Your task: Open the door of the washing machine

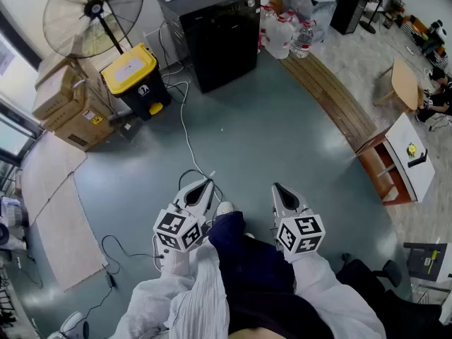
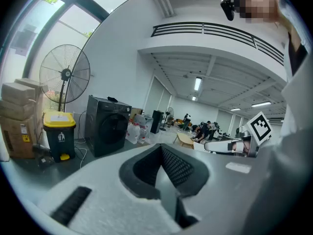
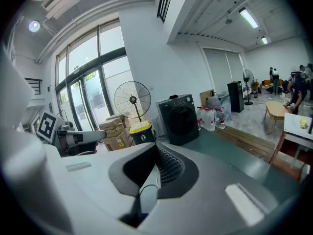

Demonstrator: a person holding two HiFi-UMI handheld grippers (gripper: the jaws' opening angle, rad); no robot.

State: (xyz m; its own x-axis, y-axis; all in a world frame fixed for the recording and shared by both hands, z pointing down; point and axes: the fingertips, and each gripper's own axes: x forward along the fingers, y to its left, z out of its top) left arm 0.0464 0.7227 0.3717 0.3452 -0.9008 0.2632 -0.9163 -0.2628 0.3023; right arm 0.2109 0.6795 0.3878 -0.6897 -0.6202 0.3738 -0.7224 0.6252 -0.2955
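Observation:
The black washing machine [image 1: 222, 30] stands against the far wall with its round front door [image 2: 113, 127] closed, and it also shows in the right gripper view [image 3: 183, 119]. Both grippers hover over the grey floor, close to the person's body and well short of the machine. My left gripper [image 1: 207, 183] is shut with nothing in it, its jaws meeting at the tip [image 2: 161, 149]. My right gripper [image 1: 277, 187] sits beside it, jaws together and empty [image 3: 156, 148]. Both point toward the machine, slightly downward.
A yellow-lidded bin [image 1: 135, 80] sits left of the machine, with a standing fan [image 1: 92, 13] and cardboard boxes [image 1: 67, 101] beyond it. Water bottles [image 1: 286, 34] stand to its right. A white cable [image 1: 187, 136] trails across the floor. A wooden platform [image 1: 332, 94] runs along the right.

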